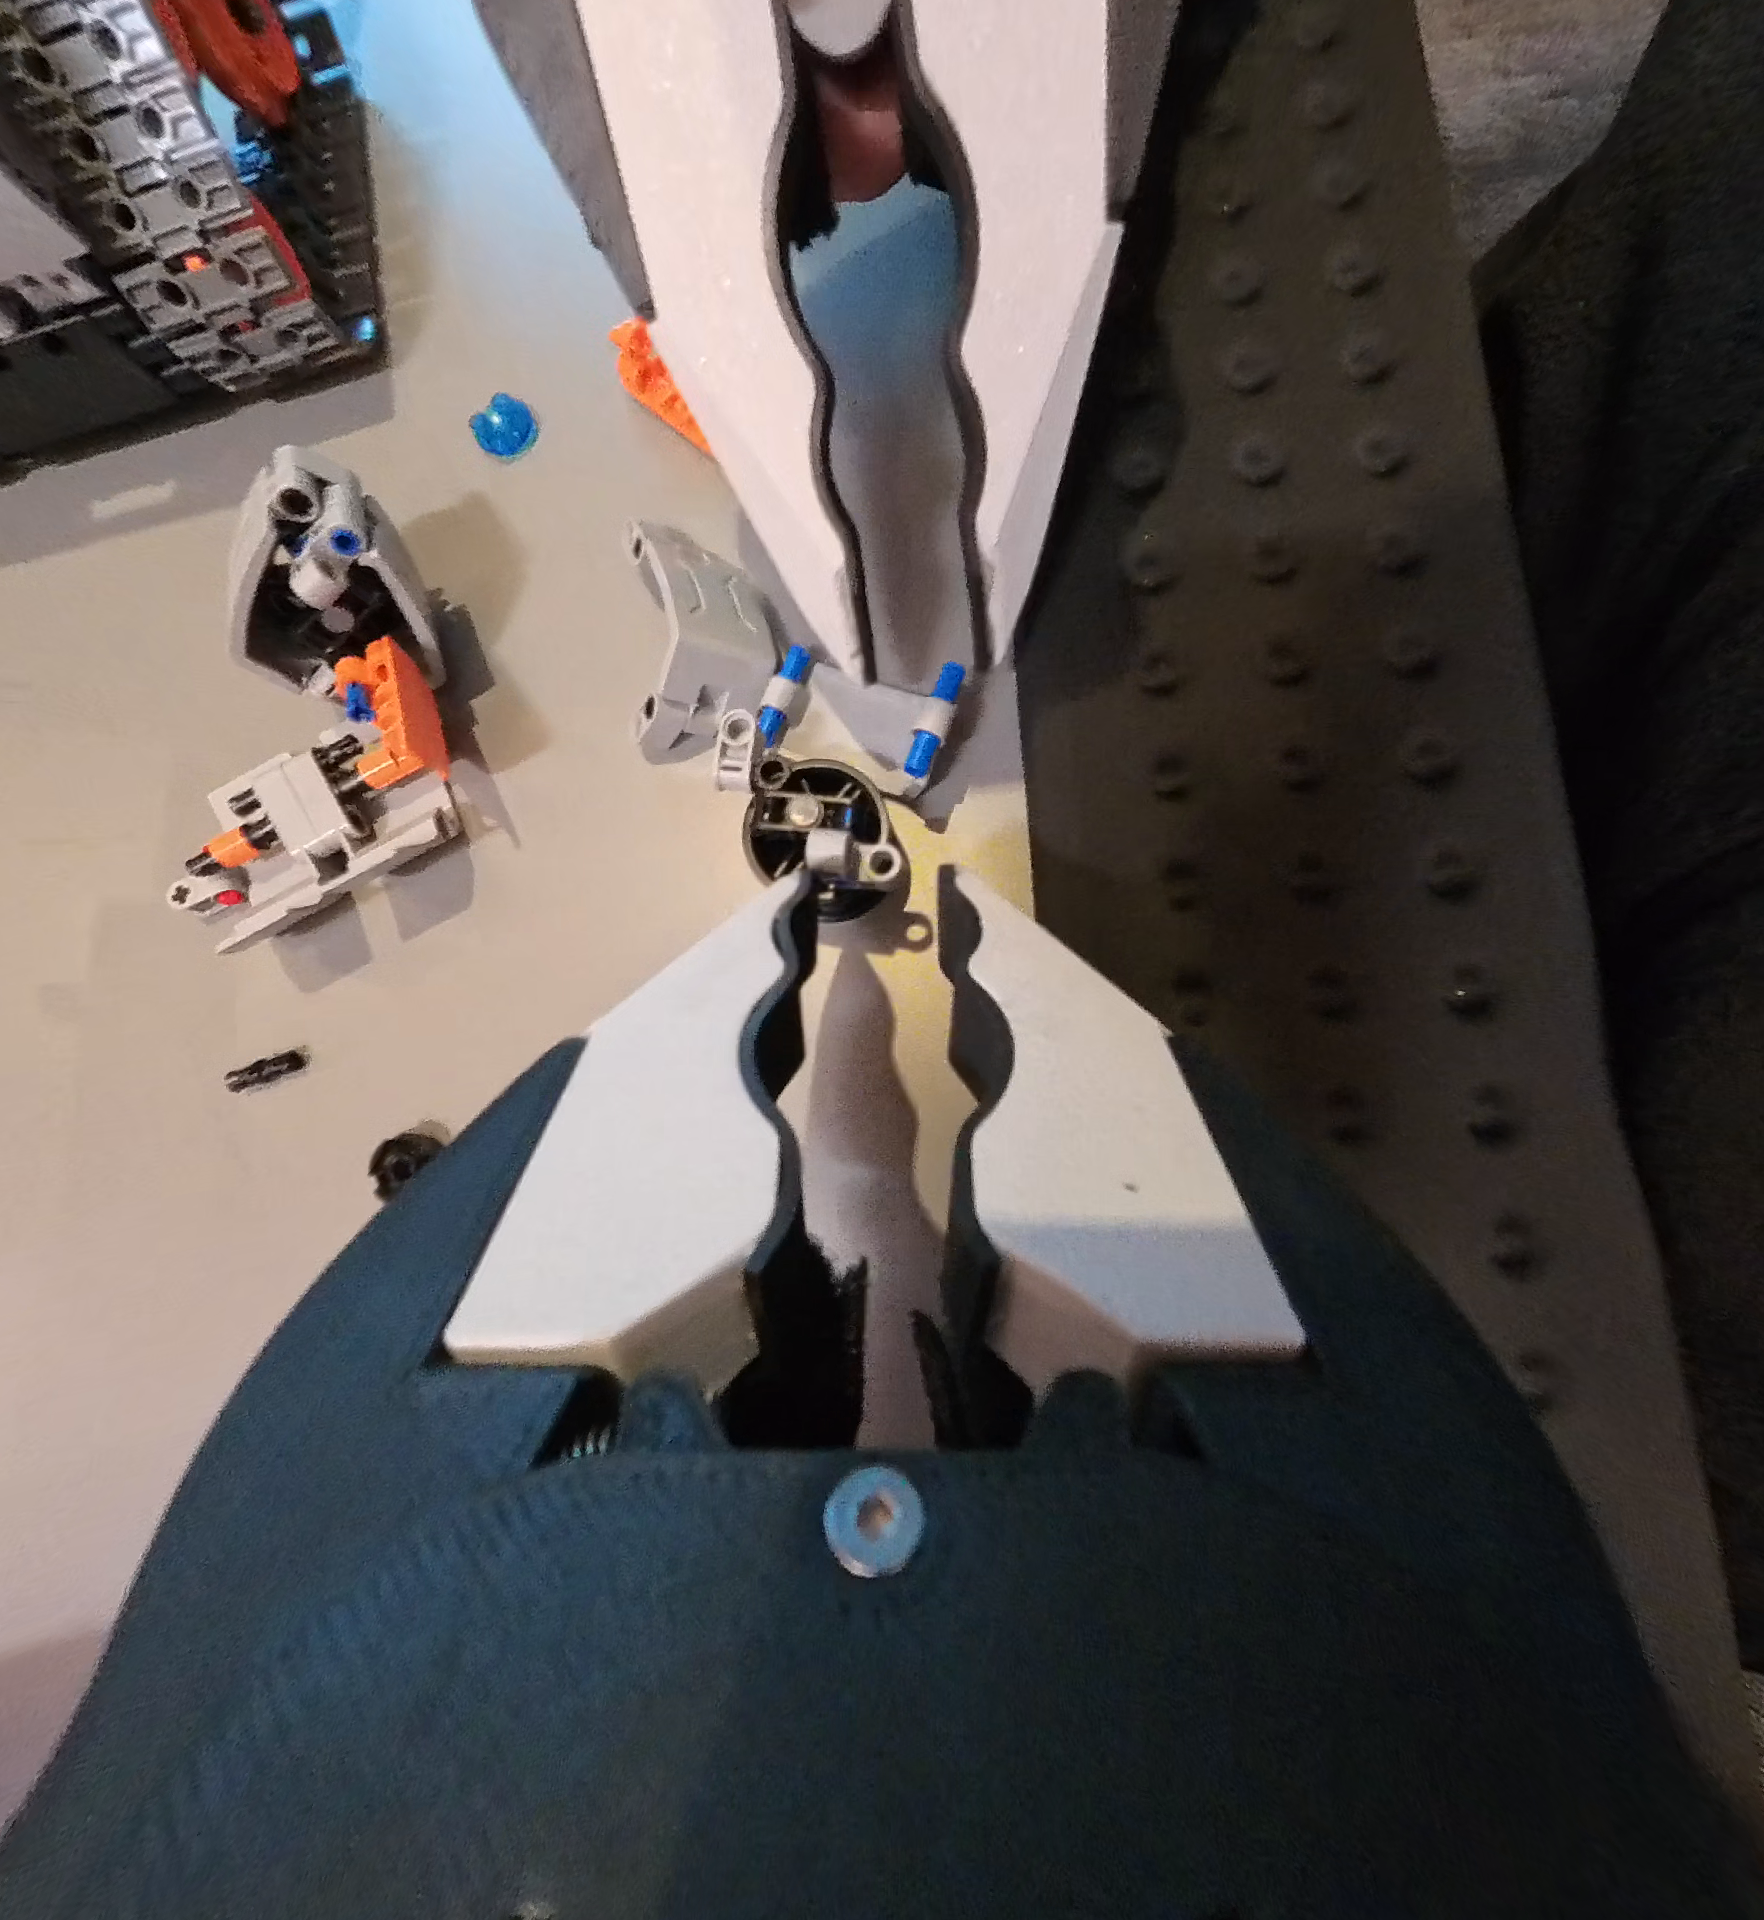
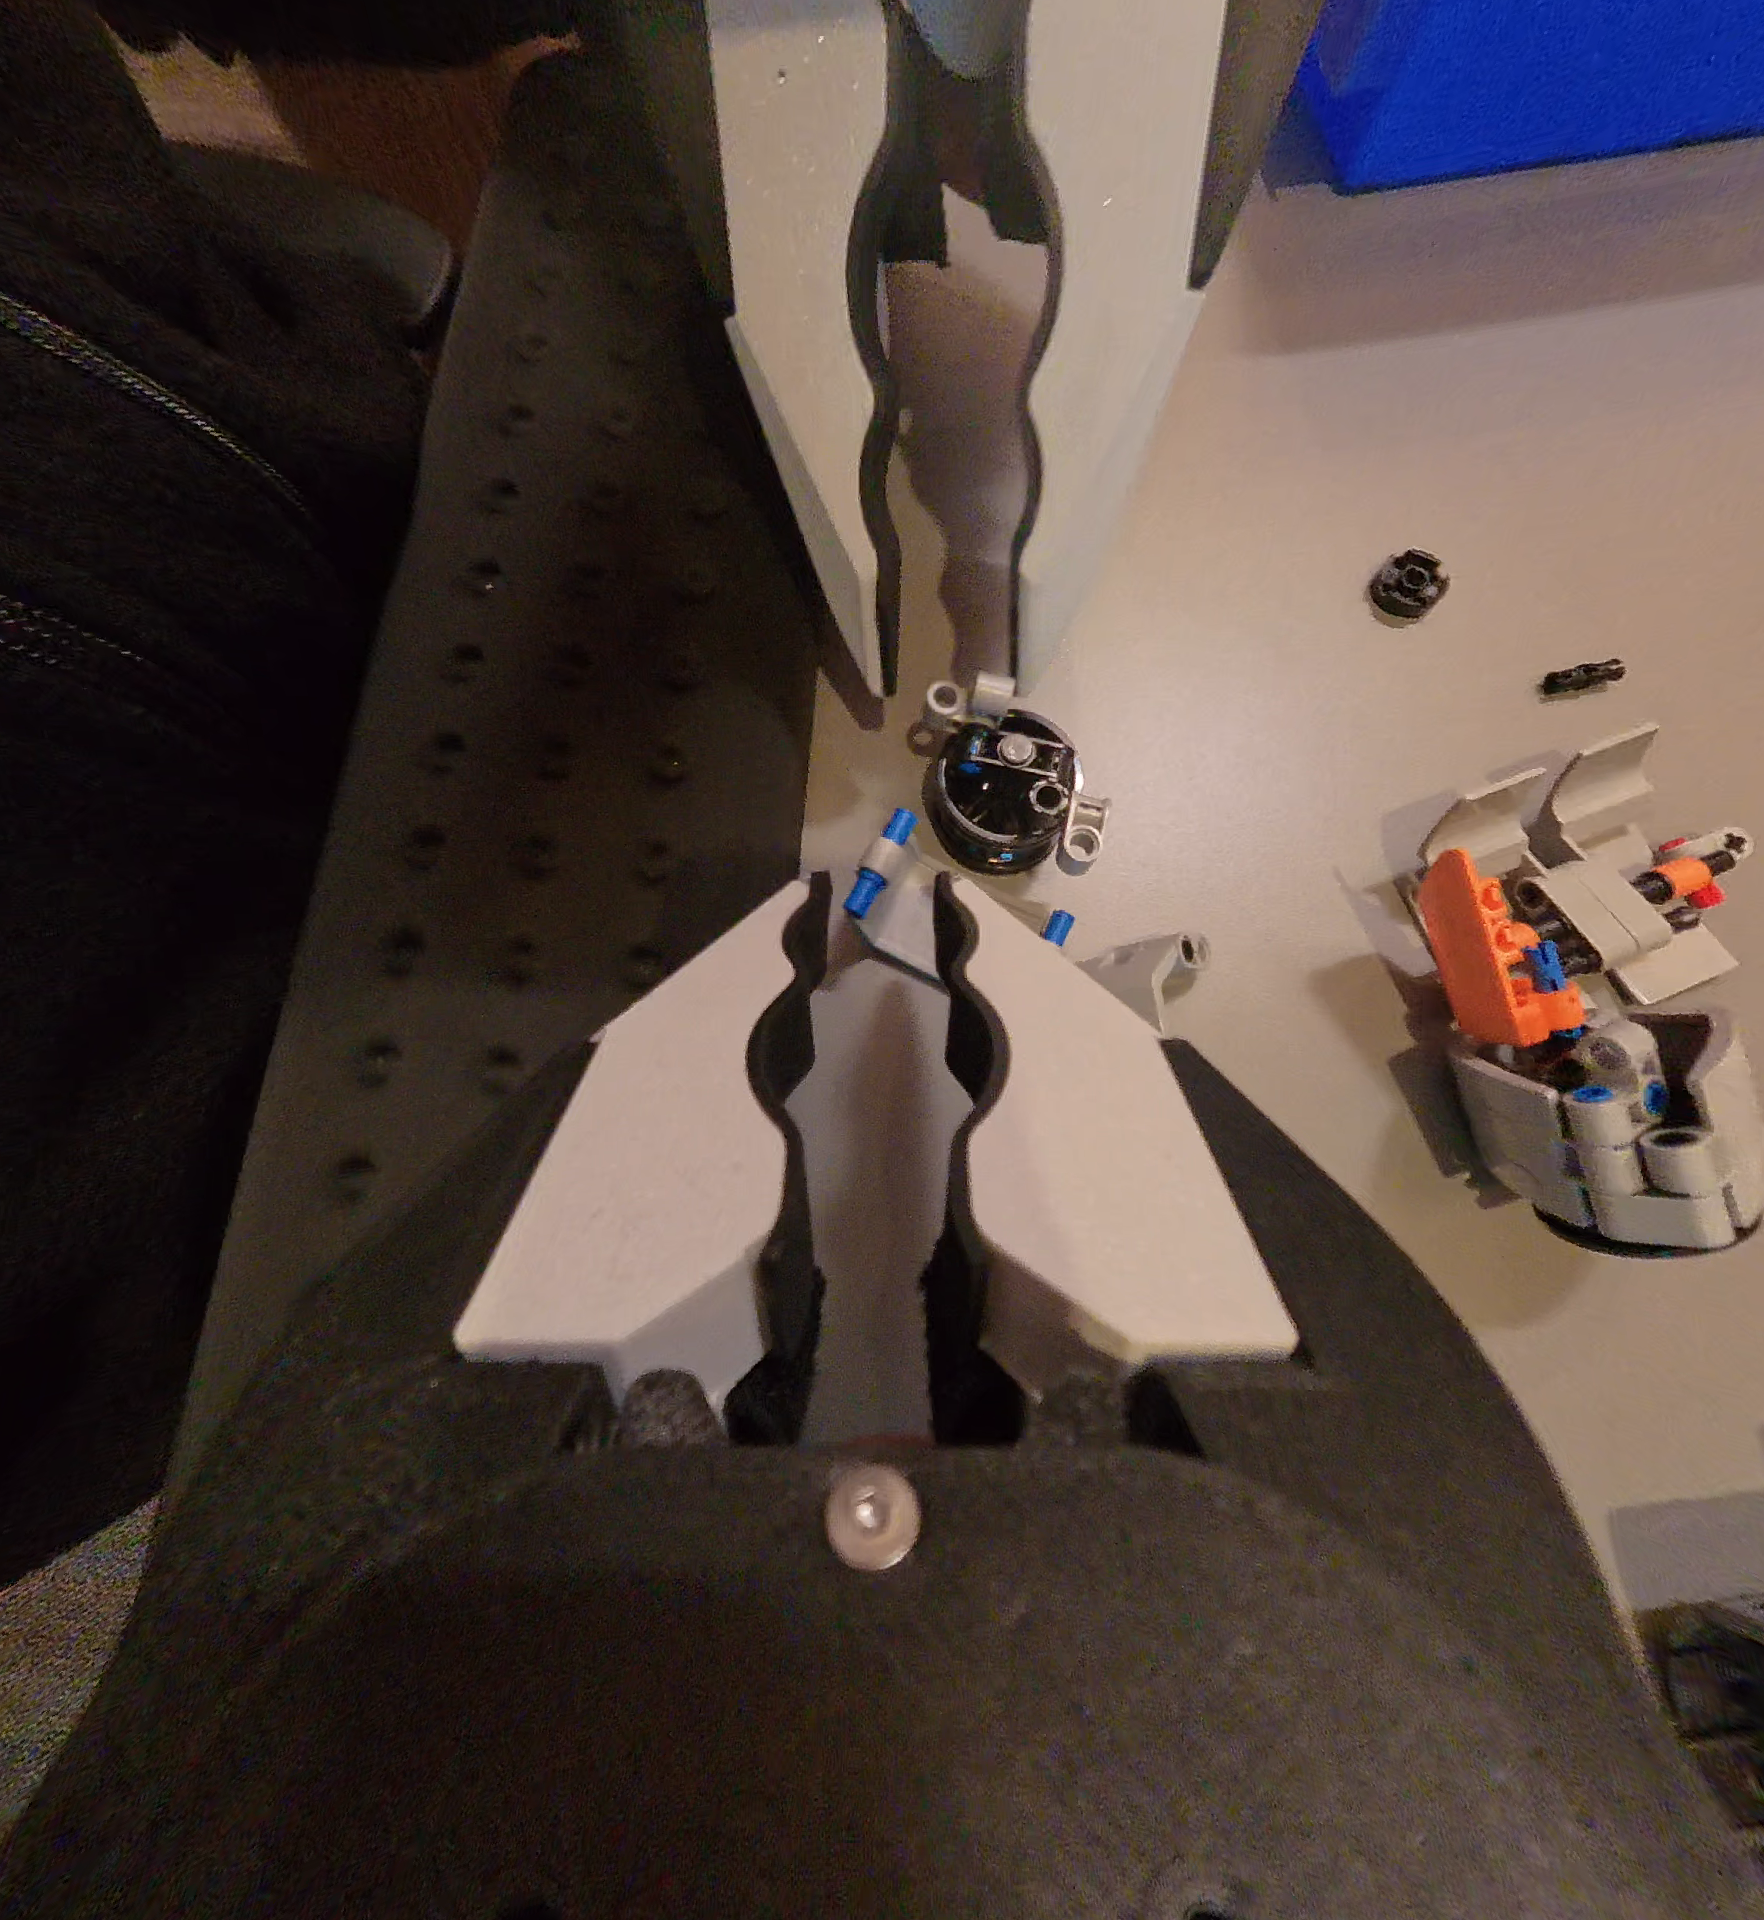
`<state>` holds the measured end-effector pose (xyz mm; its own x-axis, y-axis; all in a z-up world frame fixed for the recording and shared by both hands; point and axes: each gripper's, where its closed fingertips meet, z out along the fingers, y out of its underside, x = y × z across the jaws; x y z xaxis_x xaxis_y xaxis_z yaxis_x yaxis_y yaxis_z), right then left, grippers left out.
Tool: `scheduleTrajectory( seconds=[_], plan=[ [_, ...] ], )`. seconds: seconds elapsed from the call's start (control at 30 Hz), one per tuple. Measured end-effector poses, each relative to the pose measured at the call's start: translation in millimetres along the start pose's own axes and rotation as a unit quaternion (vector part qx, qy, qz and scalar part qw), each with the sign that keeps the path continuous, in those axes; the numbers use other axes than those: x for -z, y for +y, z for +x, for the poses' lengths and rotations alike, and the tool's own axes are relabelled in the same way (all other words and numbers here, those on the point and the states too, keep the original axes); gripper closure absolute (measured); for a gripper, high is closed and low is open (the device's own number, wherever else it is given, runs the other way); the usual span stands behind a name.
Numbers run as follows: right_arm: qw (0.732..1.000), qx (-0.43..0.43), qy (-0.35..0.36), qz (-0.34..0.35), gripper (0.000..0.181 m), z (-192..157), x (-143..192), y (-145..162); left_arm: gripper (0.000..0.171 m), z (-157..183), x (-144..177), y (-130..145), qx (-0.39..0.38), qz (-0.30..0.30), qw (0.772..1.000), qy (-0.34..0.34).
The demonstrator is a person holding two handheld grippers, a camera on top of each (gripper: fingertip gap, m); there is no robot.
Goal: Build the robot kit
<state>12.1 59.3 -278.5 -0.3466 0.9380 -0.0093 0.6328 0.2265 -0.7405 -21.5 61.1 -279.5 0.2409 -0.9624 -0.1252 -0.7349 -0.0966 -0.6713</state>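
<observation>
The left hand-held gripper [image 1: 873, 883], jaws narrowly parted and holding nothing, noses against a black round brick part [image 1: 818, 836] by the bench's [image 1: 78, 1195] studded dark edge. The right hand-held gripper [image 2: 873, 883], equally narrow, straddles a grey connector with blue pins [image 2: 883, 868]. Both parts look light, rigid and slick; the round one stands axis-up, best pinched across its rim.

Round piece [image 1: 818, 831] between both tongs' tips; loose assemblies [image 1: 338, 727] left.
</observation>
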Motion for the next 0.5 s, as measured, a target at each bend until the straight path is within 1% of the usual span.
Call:
scheduleTrajectory(
  seconds=[0.1,0.23,0.37,0.5],
  plan=[
    [1.000,0.002,0.005,-0.008,0.167,0.3,-4.3,1.8,0.157,4.6,-3.3,-0.1,-0.005,-0.006,1.000,0.006],
    [1.000,0.004,0.007,-0.014,0.176,1.3,-5.9,4.6,0.155,1.7,1.7,-2.5,-0.005,0.000,1.000,-0.005],
    [1.000,0.001,0.008,-0.013,0.176,2.2,-5.5,4.4,0.152,-3.7,8.6,-12.6,-0.028,0.012,0.999,-0.028],
    [1.000,0.000,0.008,-0.016,0.171,2.1,-7.7,5.3,0.150,0.4,1.6,-17.5,-0.072,-0.013,0.997,-0.028]
  ],
)
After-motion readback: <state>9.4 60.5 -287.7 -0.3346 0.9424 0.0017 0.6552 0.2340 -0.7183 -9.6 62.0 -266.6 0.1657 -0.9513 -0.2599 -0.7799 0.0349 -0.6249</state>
